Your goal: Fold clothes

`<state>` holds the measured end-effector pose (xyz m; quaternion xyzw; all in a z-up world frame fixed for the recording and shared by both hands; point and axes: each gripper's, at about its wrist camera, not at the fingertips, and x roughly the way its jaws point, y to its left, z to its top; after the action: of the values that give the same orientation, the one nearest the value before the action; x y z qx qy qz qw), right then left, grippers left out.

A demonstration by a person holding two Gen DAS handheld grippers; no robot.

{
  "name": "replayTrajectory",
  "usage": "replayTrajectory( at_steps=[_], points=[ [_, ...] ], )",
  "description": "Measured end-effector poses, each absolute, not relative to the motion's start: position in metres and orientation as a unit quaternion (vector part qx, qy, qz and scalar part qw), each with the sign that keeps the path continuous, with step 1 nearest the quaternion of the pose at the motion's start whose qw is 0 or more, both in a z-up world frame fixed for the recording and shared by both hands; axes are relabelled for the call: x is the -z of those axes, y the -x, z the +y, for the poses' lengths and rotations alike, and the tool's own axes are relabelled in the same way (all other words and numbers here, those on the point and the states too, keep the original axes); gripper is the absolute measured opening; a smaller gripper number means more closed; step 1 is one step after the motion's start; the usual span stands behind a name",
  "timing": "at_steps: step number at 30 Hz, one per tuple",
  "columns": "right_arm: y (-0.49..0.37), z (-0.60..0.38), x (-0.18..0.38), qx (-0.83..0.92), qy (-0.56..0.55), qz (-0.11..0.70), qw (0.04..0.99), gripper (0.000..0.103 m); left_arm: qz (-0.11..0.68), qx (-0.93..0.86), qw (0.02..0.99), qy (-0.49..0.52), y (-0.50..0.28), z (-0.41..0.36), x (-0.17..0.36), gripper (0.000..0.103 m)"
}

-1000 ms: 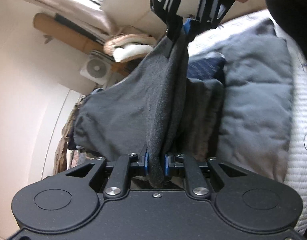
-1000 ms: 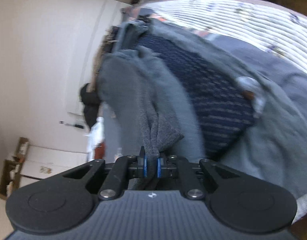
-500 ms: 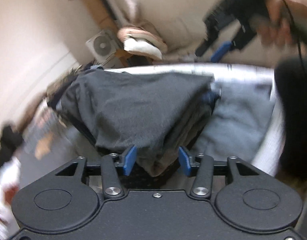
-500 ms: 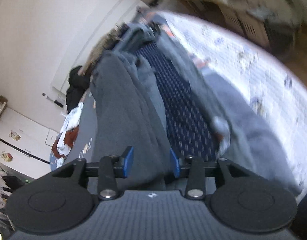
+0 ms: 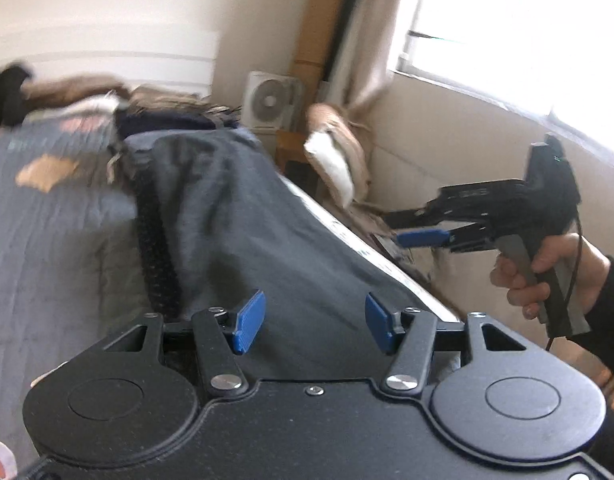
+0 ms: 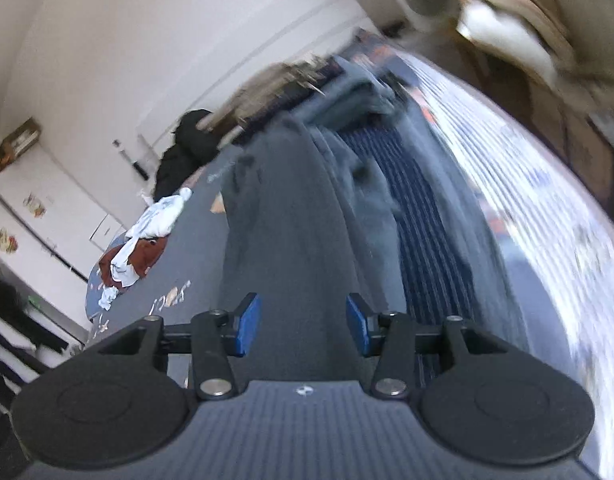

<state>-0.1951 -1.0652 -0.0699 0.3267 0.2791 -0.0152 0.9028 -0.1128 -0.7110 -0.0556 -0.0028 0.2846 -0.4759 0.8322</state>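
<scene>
A: Once both claws let go, the dark grey garment [image 5: 243, 216] lay draped over the heap on the bed [image 5: 55, 232], where a second earlier each gripper had been pinched on a bunched edge of it

B: Right, the left gripper [image 5: 311, 322] stood with its blue pads wide apart and nothing between them, the cloth just beyond the tips

A: And the right gripper [image 6: 303, 322] was spread the same way, empty; from the left wrist camera it showed pulled well off to the side, out over the bed's edge, in the person's hand [image 5: 547, 276]

B: So what did that mean for the fold?

A: I judged it a release after laying one layer over; whether that fold was the last for this piece, the views could not settle

B: Talk me through the fabrics

A: That grey piece looked soft and matte, fleece or brushed jersey, falling in broad limp folds with a rounded ridge down its length. Beside it ran a navy patterned cloth [image 6: 423, 216], finely striped, flatter and thinner, and a paler grey-blue garment [image 6: 359, 92] sat bunched at the far end

B: And underneath?

A: A dark printed bedspread, with a white ribbed mattress edge [image 6: 547, 208] showing on the right wrist camera, firm and quilted against all that slack cloth
</scene>
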Motion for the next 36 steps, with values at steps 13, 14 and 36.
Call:
replayTrajectory(
  at_steps=[13,14,36],
  points=[
    [0.011,-1.118,0.039,-0.082,-0.222,0.262,0.936,0.057,0.333,0.45,0.82,0.118,-0.112,-0.734,0.071,0.055],
    [-0.003,-1.119,0.041,-0.08,-0.215,0.265,0.937,0.057,0.337,0.449,0.819,0.12,-0.125,-0.741,0.075,0.055],
    [-0.073,-1.142,0.039,-0.089,-0.206,0.229,0.947,0.005,0.307,0.5,0.802,0.113,-0.194,-0.81,0.072,0.015]
  ],
)
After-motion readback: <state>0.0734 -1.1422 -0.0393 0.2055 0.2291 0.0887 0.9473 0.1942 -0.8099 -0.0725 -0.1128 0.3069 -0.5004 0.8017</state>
